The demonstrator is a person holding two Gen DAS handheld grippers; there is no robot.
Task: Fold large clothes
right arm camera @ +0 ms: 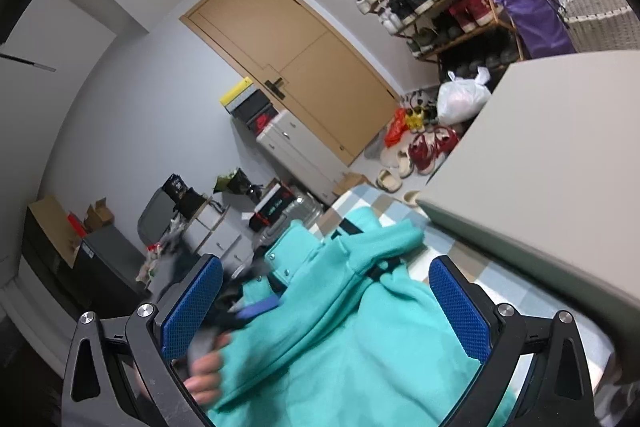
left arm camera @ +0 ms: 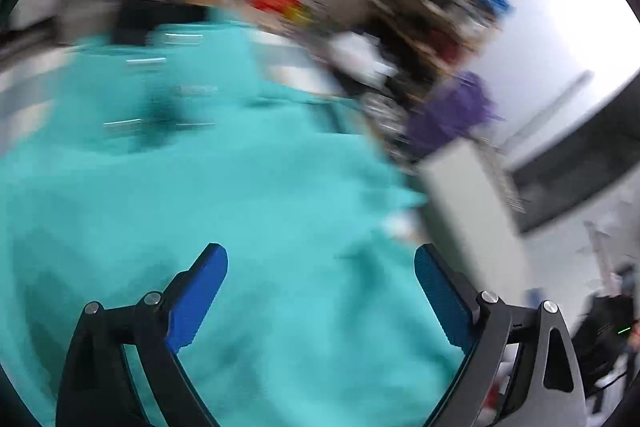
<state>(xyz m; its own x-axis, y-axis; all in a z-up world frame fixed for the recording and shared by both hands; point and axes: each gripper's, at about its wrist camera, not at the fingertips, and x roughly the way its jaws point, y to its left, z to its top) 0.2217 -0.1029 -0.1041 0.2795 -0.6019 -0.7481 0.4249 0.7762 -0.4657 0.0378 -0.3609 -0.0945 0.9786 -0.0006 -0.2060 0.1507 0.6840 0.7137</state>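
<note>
Teal garment (left arm camera: 248,195), a big fleece piece with snap buttons, lies rumpled on a pale checked cover (right arm camera: 472,251), reaching toward the cover's far edge, where suitcases and boxes stand beyond. The left tongs (left arm camera: 320,291) hang over the middle of the cloth with blue pads set wide apart and nothing between them; that view is smeared with blur. The right tongs (right arm camera: 326,303) are likewise spread, pads clear of the fabric below. A hand (right arm camera: 206,371) shows at the garment's near left edge, fingers against the cloth. A grey panel (right arm camera: 560,155) juts over the cover's right side.
</note>
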